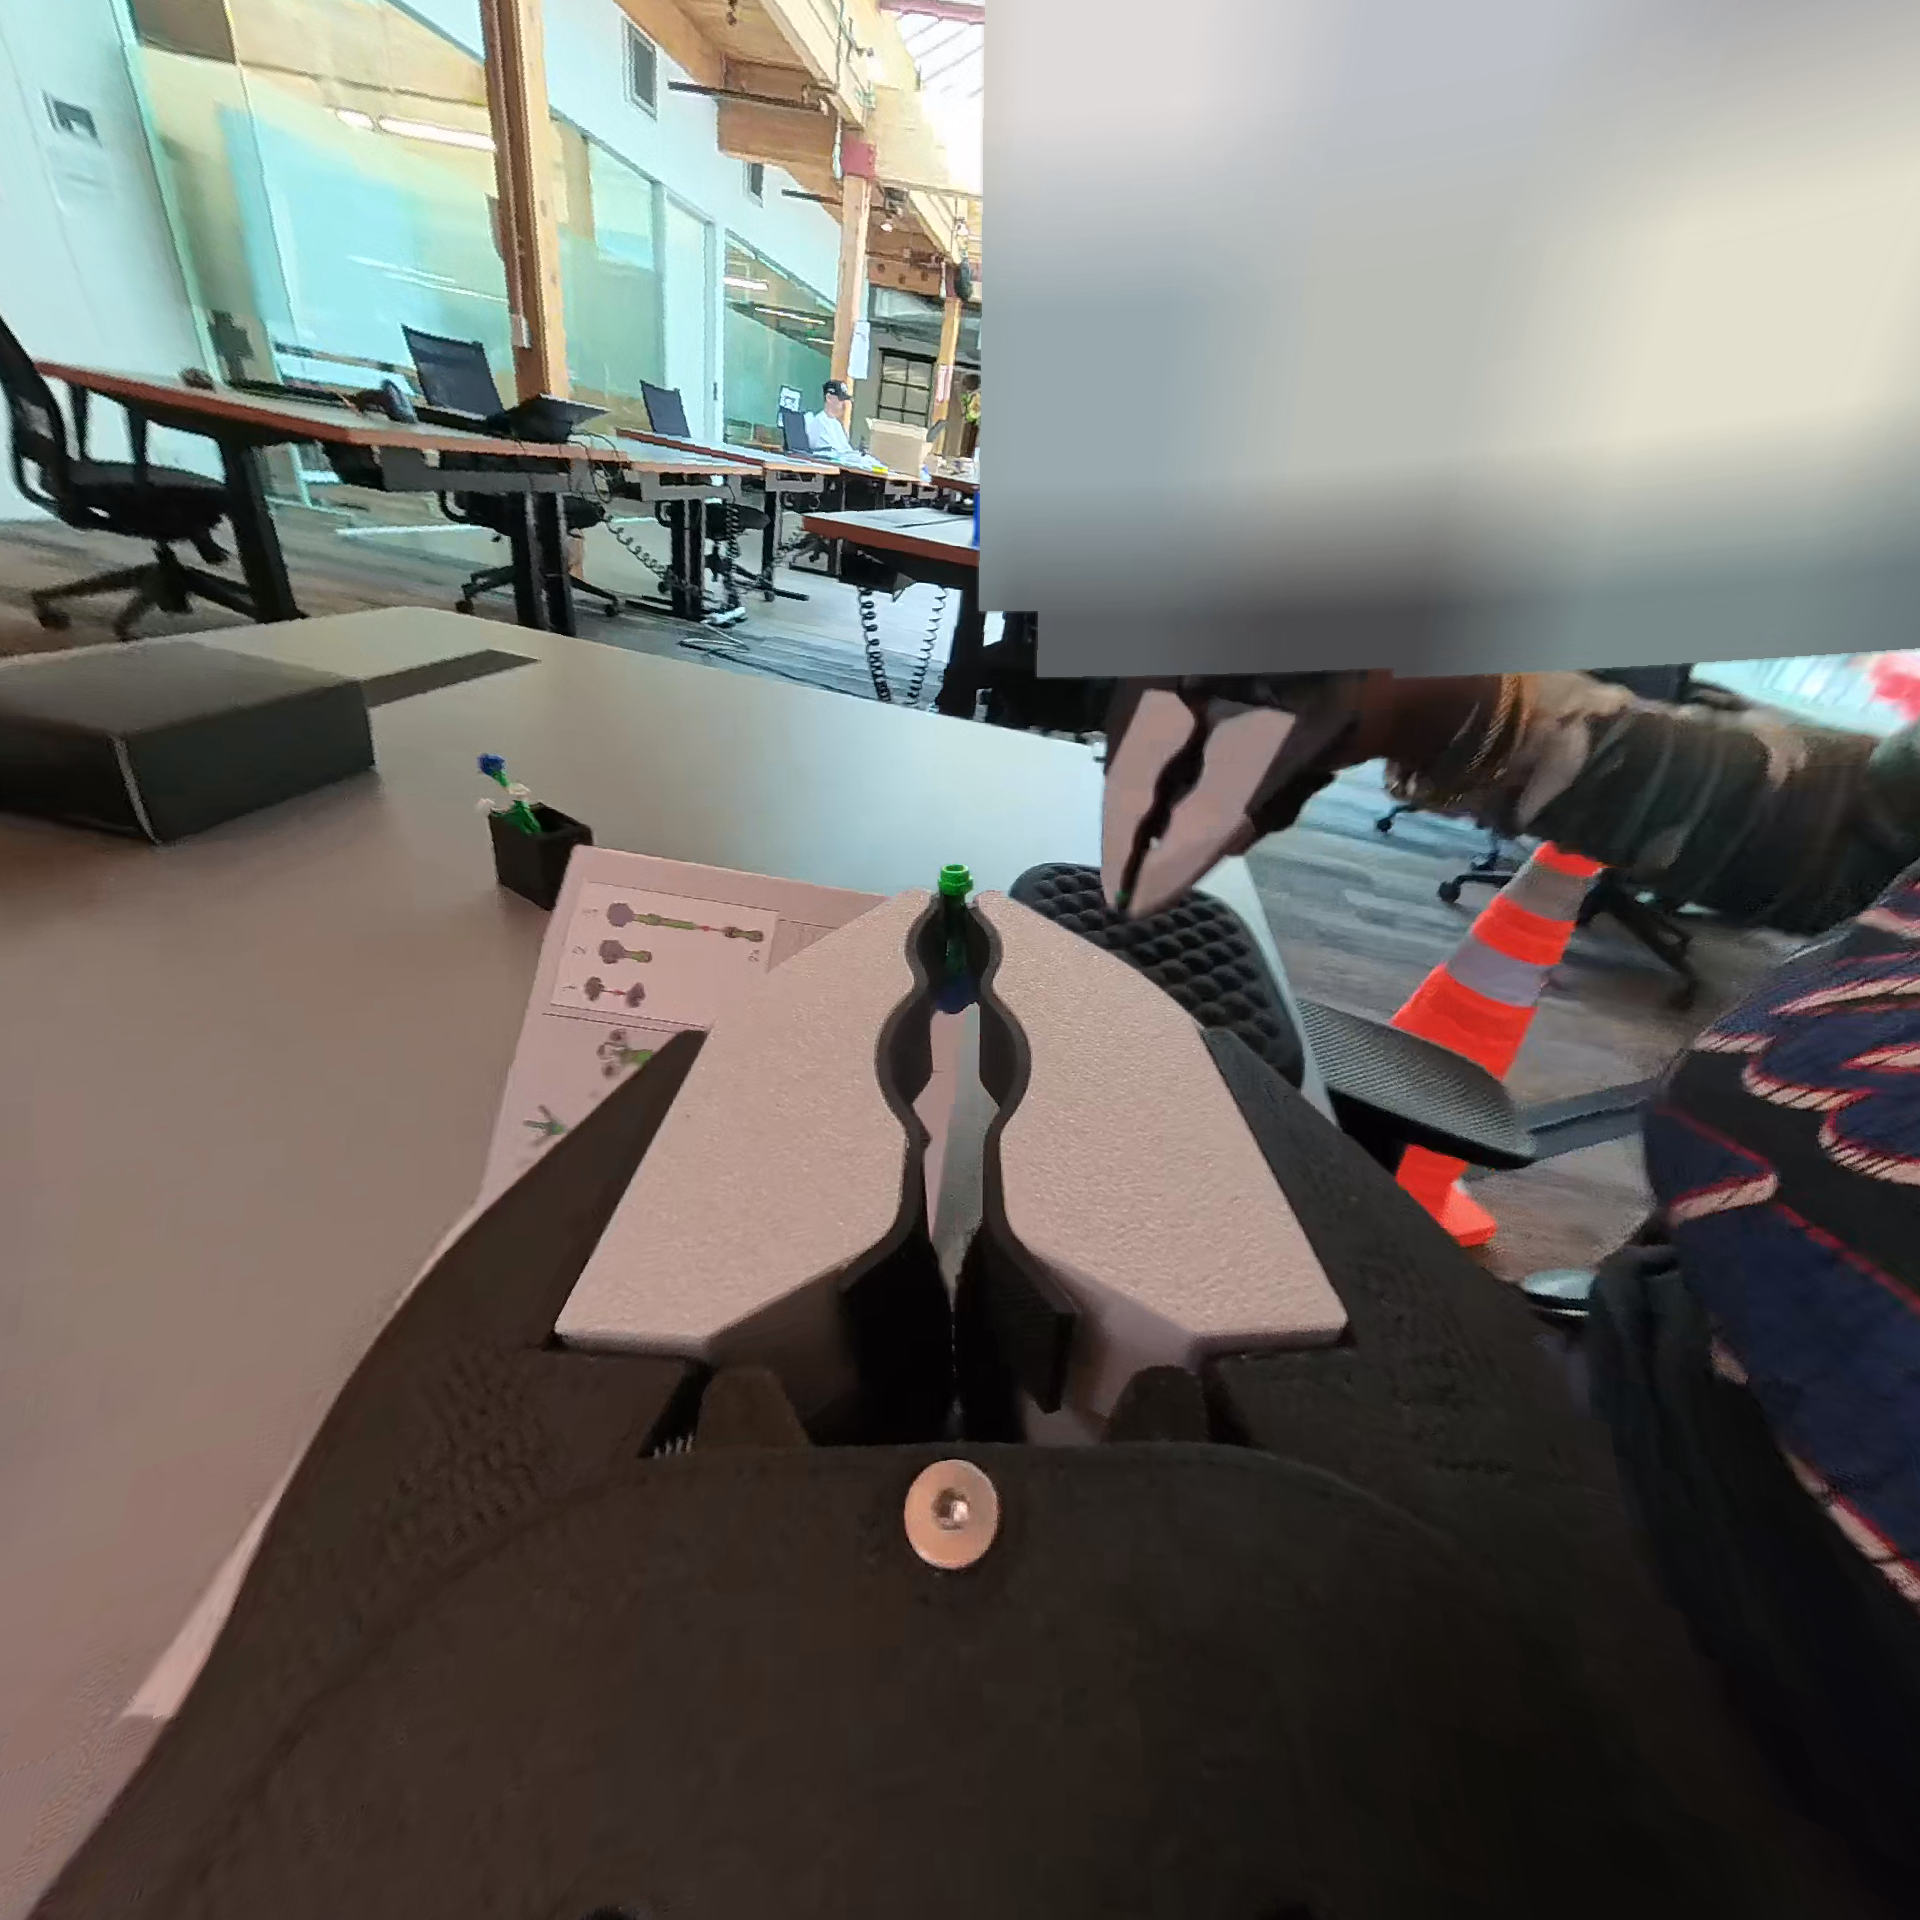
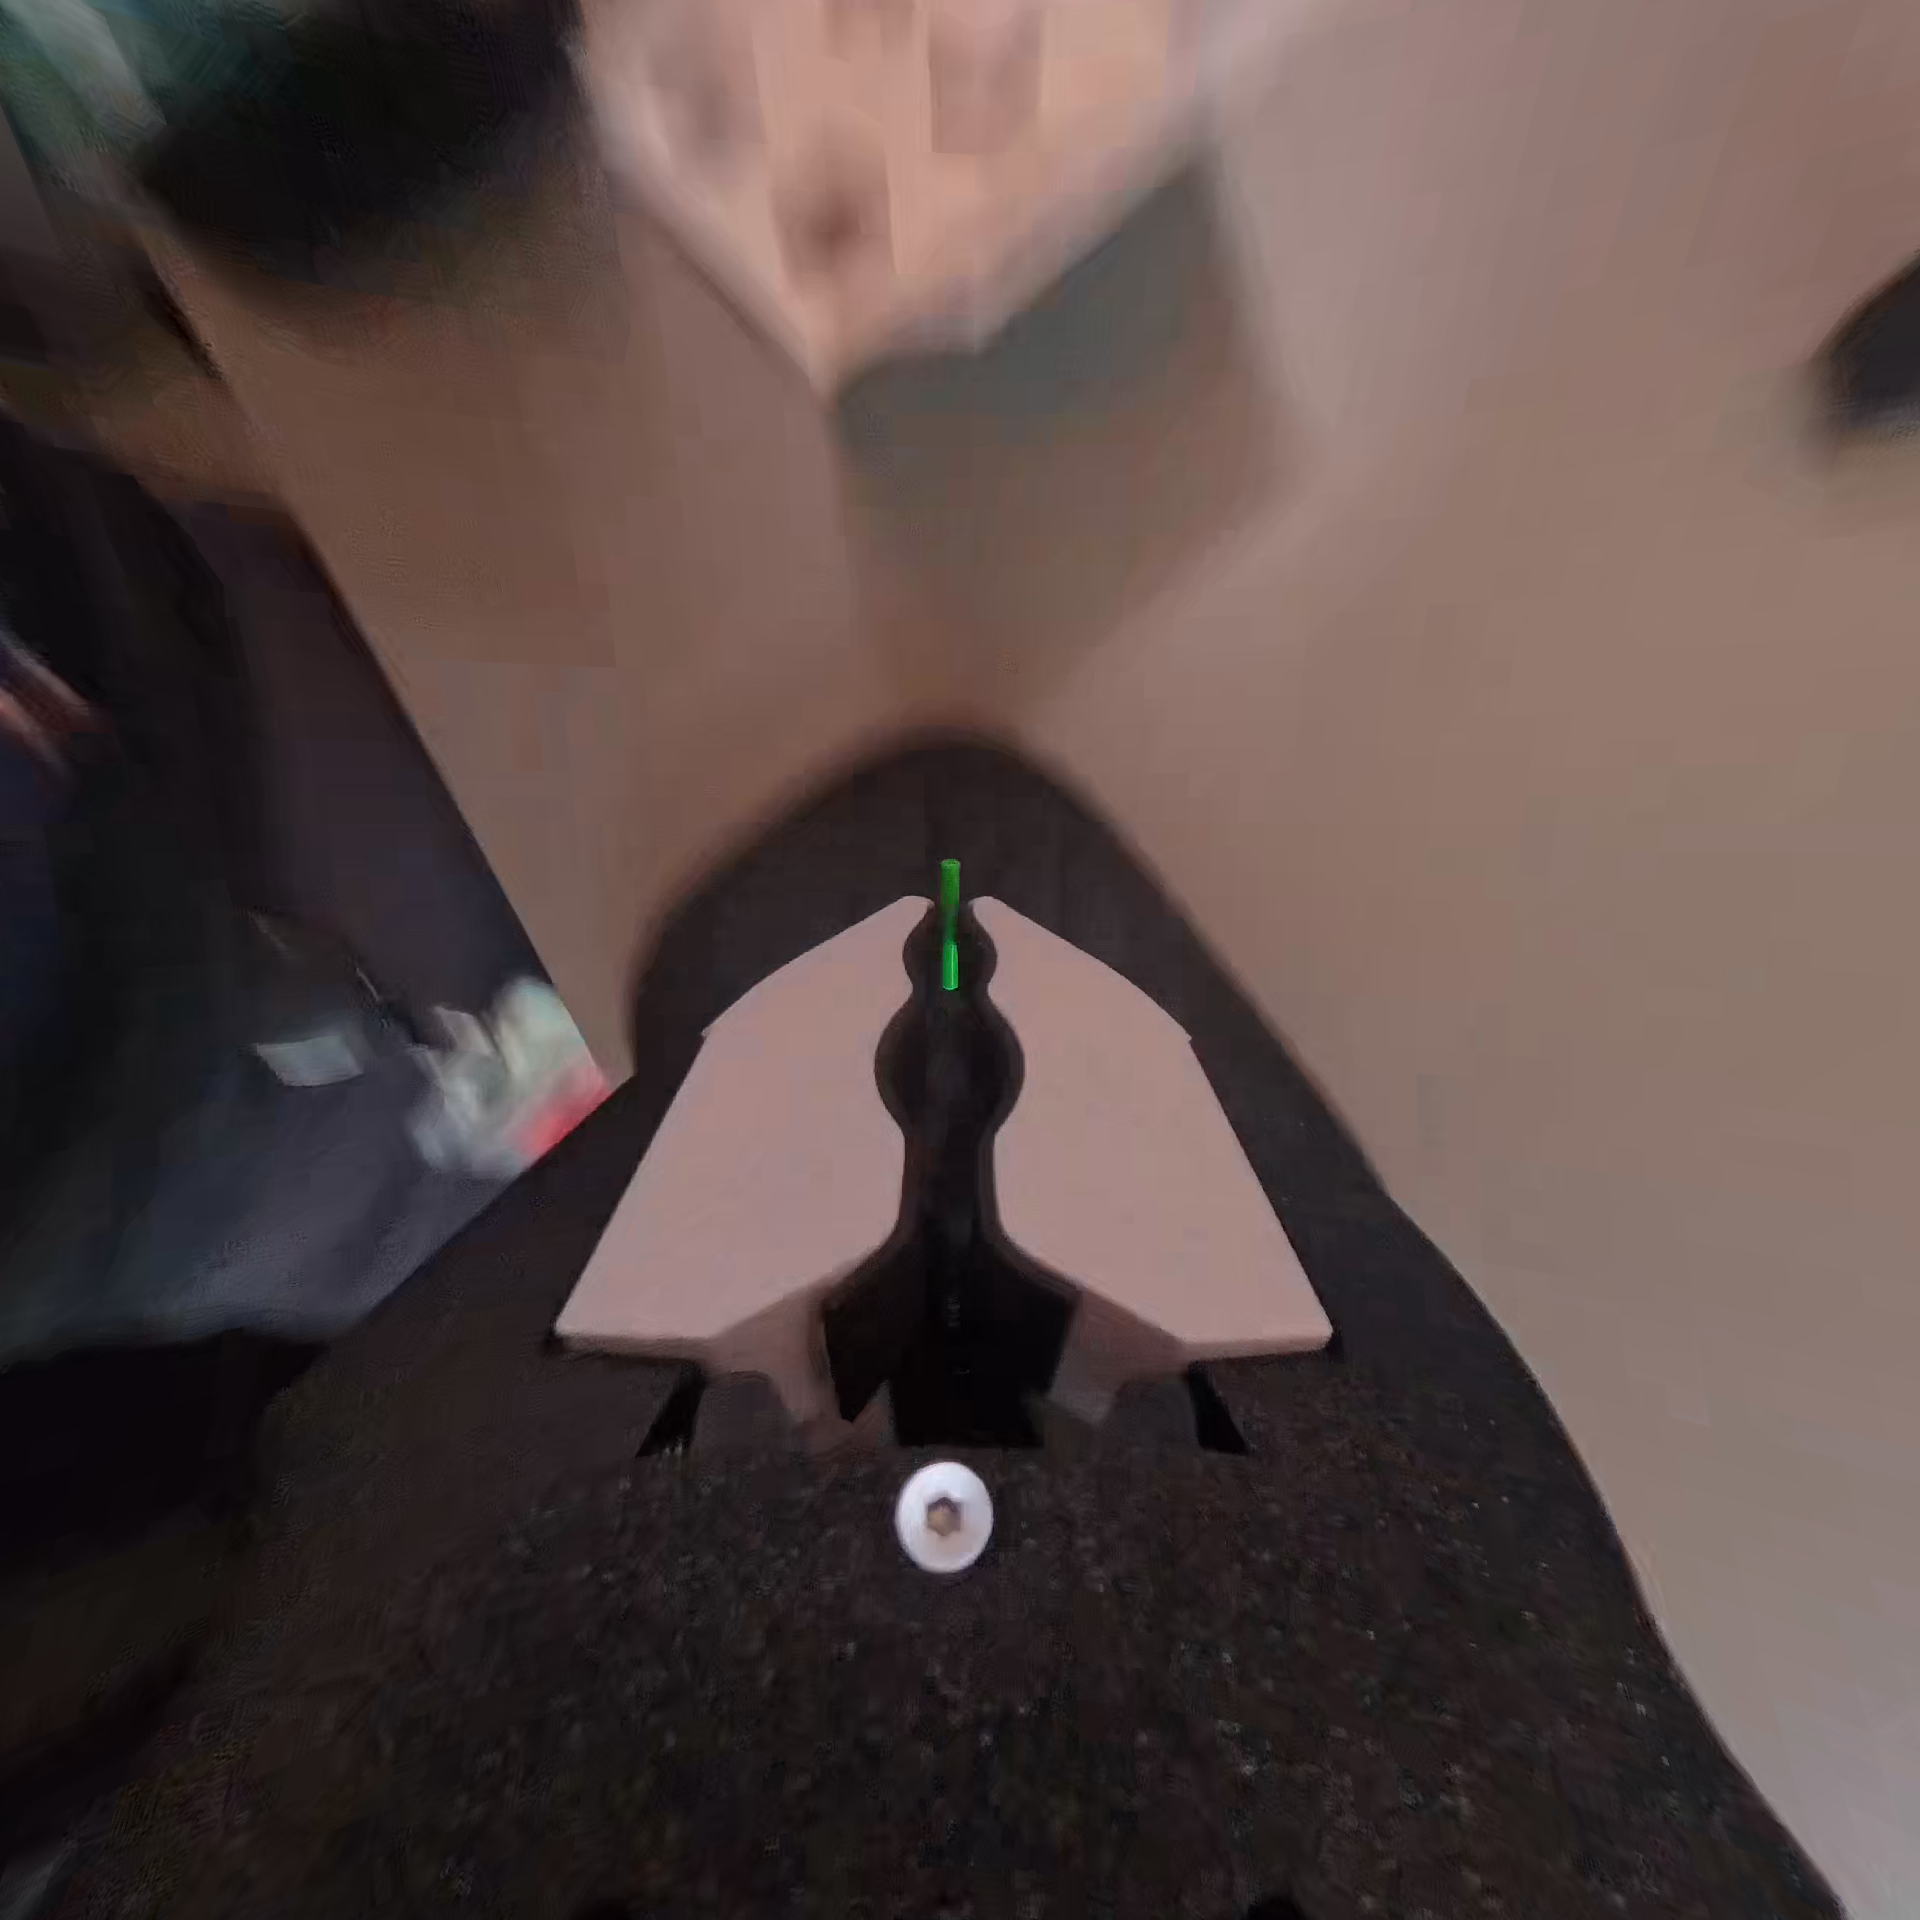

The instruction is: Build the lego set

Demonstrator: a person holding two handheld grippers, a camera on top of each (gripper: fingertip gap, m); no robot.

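both grippers look the same: pale grey wedge fingers with wavy inner edges, textured black body, silver hex screw at 6 o'clock, dark patterned sleeve.

Bare table left; black pot, box obstruct

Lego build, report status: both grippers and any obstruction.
Left gripper shut on green stem piece. Right gripper shut on thin green rod. Black pot with flowers apart on table. Nothing between.

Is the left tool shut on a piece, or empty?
Shut on a piece: the left tool pinches a green stem piece, whose studded top pokes out past the fingertips.
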